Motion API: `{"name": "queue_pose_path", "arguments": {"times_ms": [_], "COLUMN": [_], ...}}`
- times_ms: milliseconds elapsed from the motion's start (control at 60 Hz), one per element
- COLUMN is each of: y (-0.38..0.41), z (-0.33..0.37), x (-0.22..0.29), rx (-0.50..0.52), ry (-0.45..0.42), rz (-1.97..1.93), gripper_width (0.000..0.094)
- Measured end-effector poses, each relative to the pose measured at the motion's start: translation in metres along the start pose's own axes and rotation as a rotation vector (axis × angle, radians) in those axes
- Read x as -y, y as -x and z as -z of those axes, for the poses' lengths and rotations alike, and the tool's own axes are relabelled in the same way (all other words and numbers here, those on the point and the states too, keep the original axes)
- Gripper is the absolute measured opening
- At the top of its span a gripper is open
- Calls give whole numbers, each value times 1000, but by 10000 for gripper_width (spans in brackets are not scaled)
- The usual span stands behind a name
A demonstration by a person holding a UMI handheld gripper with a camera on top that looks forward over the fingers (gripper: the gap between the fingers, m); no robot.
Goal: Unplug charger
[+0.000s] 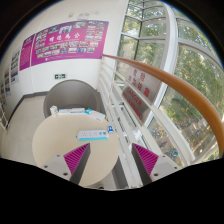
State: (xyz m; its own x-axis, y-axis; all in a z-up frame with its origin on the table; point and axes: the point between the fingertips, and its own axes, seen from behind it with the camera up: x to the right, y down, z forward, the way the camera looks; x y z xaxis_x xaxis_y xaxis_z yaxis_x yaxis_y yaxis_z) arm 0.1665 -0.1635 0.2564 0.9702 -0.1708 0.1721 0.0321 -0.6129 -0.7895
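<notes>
Gripper view of the approach to the charger. The gripper [111,160] is held level above a round pale table [50,140], its jaws standing wide apart with nothing between them but bare tabletop. The magenta pads [76,156] face each other at about 8 and 4 o'clock. The charger [95,131], taken here to be the long white block with small blue marks, lies flat on the table just ahead of the fingers at about 11 o'clock, nearer the left finger than the right. Whether it is a plug body or a socket strip, and where any cable runs, cannot be told. The wide opening and the level pose suit a straight reach forward, since the block is narrower than the gap and could pass between the pads before they close. A slight shift toward 11 o'clock would probably be needed to centre it. The table's curved rim falls away at 9 o'clock and behind the right finger at 3 o'clock, so the free room lies mostly straight ahead, over the tabletop. Beyond the table, a wooden handrail [170,75] sweeps from 12 to 3 o'clock beneath tall windows [150,40]. Magenta posters [70,42] hang on the far wall at 11 o'clock, well apart from the work.
</notes>
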Motion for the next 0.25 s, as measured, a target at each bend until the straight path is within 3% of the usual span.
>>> {"name": "queue_pose_path", "arguments": {"times_ms": [250], "y": [17], "z": [49], "x": [-10], "rx": [-14], "ry": [-16], "rz": [13], "gripper_width": [851]}}
